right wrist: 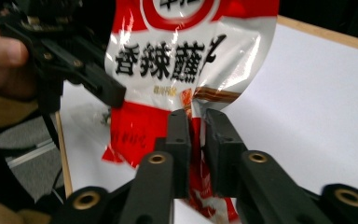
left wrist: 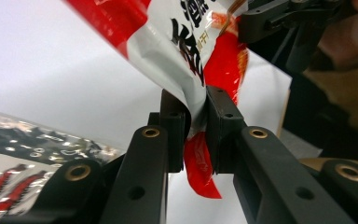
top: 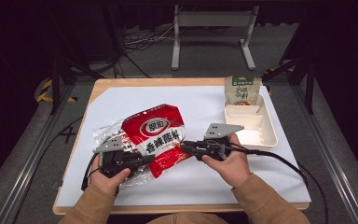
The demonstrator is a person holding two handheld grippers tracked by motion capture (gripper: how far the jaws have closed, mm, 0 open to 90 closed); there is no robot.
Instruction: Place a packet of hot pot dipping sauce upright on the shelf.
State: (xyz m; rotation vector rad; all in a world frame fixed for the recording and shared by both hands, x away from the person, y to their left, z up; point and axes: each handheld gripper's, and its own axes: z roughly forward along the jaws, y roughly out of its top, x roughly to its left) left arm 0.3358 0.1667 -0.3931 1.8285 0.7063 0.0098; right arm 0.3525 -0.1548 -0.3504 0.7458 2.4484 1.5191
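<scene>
We see the white surface (top: 205, 182) carrying a cream tray (top: 265, 135) at far right, a green pouch (top: 242, 88) leaning in it. The red-and-white sauce bag (top: 161, 135) sits mid-surface, lifted between us. Left gripper (top: 137, 159) jaws clamp its left edge; right gripper (top: 186, 148) jaws pinch its right edge.

Tan sleeves cover both forearms to the wrists. The left gripper (top: 145, 159) and right gripper (top: 185, 148) are matte black, each topped by a grey three-cornered plate and trailing a black cable. Their jaws are blocky black bars with brass-coloured rivets and small round holes.
</scene>
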